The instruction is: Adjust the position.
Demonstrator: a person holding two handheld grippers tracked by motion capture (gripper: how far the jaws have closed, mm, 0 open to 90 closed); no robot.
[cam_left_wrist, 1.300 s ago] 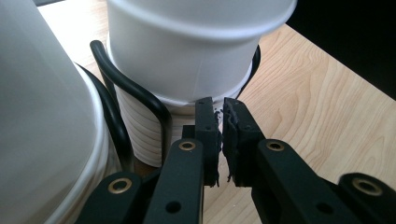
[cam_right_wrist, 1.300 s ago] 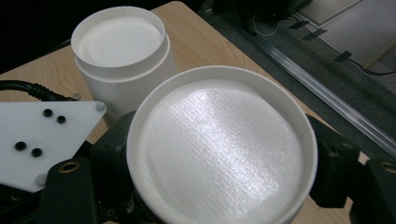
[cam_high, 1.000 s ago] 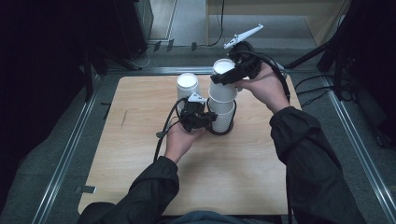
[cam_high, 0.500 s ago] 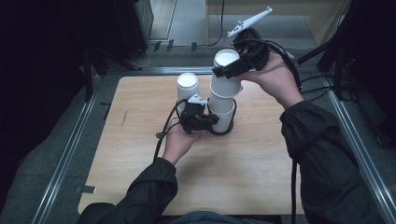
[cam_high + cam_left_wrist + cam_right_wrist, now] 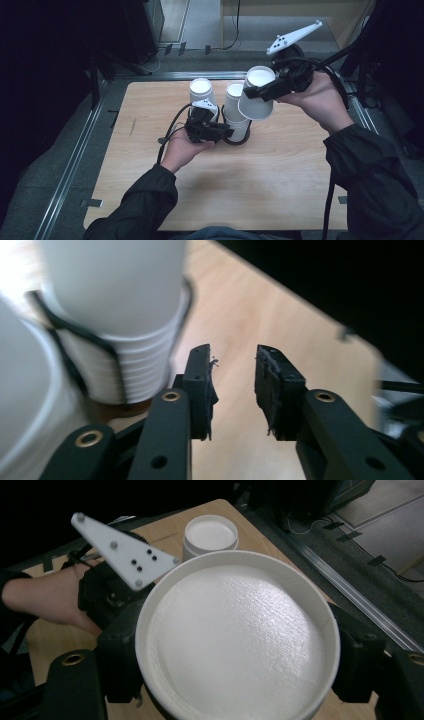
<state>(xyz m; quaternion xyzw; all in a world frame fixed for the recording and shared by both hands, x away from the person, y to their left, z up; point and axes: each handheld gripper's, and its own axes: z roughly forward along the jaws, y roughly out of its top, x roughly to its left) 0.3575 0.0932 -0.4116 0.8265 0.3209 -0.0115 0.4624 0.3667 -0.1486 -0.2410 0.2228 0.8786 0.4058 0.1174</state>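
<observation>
Left gripper (image 5: 226, 133), near: jaws apart, just been opening, nothing between them, beside the cup stack (image 5: 235, 112) in its black ring at table (image 5: 150, 200) centre. Right gripper (image 5: 257, 90), farther right: jaws clamped across an inverted cup (image 5: 257, 100) held above the stack. Risk: the tilted cup may slip or knock the unsteadied stack. A lone cup (image 5: 201, 91) stands far left, crowding that side.

We see a matt white paper cup (image 5: 235, 640) with a finely textured base, a worktop (image 5: 260, 185) of pale, smooth wood grain, and black fingers (image 5: 200, 385) of what looks like matt plastic with rough-edged pads.
</observation>
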